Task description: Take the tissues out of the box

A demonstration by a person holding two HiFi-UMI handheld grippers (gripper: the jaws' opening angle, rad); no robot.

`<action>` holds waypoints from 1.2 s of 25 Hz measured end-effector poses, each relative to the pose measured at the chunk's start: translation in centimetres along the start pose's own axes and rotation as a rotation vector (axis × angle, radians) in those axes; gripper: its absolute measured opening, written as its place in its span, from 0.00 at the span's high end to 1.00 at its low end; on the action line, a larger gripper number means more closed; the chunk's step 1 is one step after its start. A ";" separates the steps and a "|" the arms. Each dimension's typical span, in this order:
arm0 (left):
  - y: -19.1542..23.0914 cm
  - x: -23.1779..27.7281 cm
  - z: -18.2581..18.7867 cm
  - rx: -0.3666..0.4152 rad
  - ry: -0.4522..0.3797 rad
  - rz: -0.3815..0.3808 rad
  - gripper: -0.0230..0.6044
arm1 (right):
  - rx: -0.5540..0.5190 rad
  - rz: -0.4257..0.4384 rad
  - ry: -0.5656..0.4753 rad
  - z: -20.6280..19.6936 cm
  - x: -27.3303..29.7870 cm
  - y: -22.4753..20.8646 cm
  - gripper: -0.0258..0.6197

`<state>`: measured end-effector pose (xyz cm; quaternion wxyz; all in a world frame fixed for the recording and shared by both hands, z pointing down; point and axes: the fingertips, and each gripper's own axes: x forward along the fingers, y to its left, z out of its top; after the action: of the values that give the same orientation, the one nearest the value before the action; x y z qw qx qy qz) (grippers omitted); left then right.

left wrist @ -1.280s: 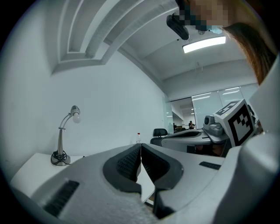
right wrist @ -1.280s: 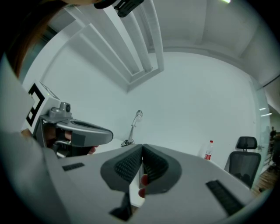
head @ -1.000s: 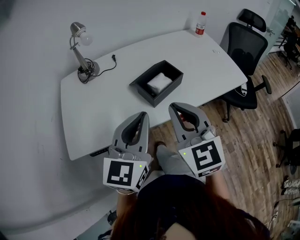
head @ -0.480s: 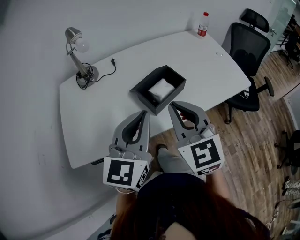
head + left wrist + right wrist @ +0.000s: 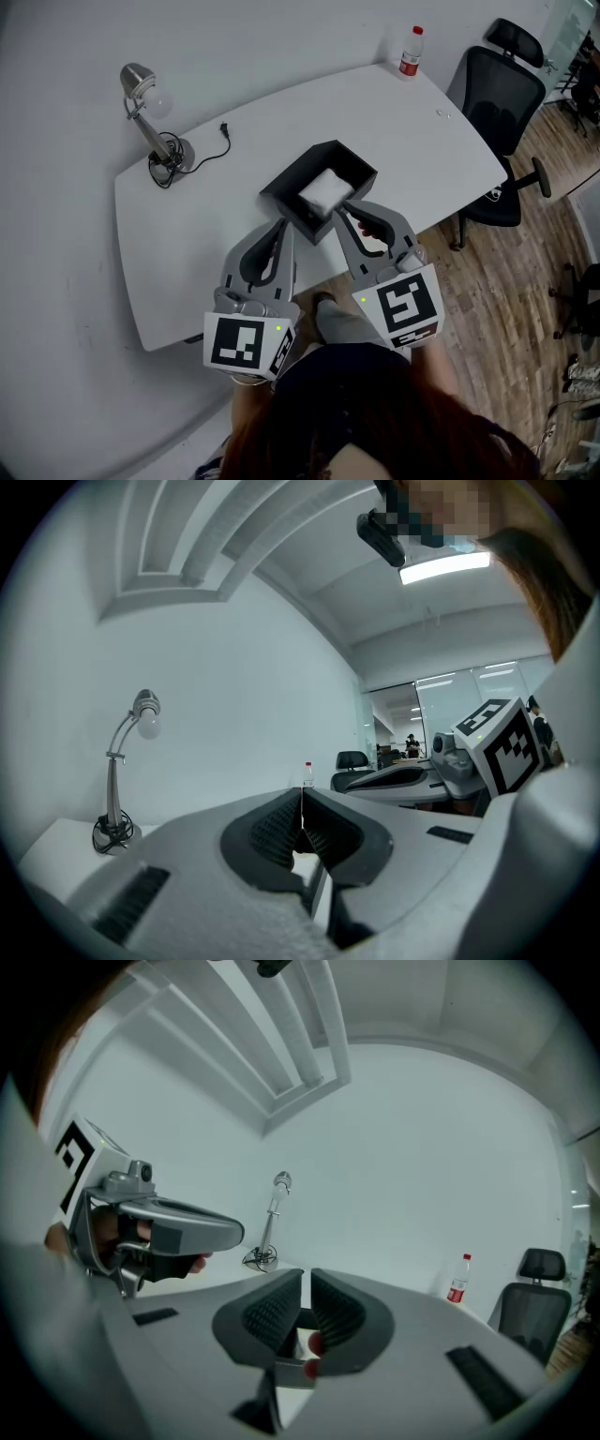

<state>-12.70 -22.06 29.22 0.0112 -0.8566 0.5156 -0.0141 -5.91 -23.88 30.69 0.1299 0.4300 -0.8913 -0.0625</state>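
Note:
A black open-topped box (image 5: 286, 208) stands on the white table (image 5: 187, 244), with a white wad of tissues (image 5: 325, 190) inside it. My left gripper (image 5: 284, 225) is held level just short of the box's near corner, and its jaws are shut and empty (image 5: 302, 794). My right gripper (image 5: 343, 212) reaches the box's near right wall. Its jaws (image 5: 307, 1274) have just been opening and stand a narrow slit apart with nothing between them. Neither gripper view shows the box.
A desk lamp (image 5: 150, 122) with its loose cord stands at the table's back left. A red-capped bottle (image 5: 410, 52) is at the far right corner. A black office chair (image 5: 506, 103) stands to the right on the wooden floor.
Both grippers have moved forward over the table edge toward the box, so their tips are now right at its near side.

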 end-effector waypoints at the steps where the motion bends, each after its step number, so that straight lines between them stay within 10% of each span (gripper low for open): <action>1: 0.2 0.2 0.0 -0.001 0.001 0.003 0.92 | 0.001 0.004 0.002 -0.1 0.4 -0.1 0.89; 30: 4.1 6.7 -2.4 -0.062 0.058 0.015 0.92 | -0.049 0.158 0.276 -7.0 8.5 -1.6 0.60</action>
<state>-13.28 -29.95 31.58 -0.0303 -0.8519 0.5223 -0.0227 -7.82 -31.56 38.53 0.2660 0.3596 -0.8943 -0.0142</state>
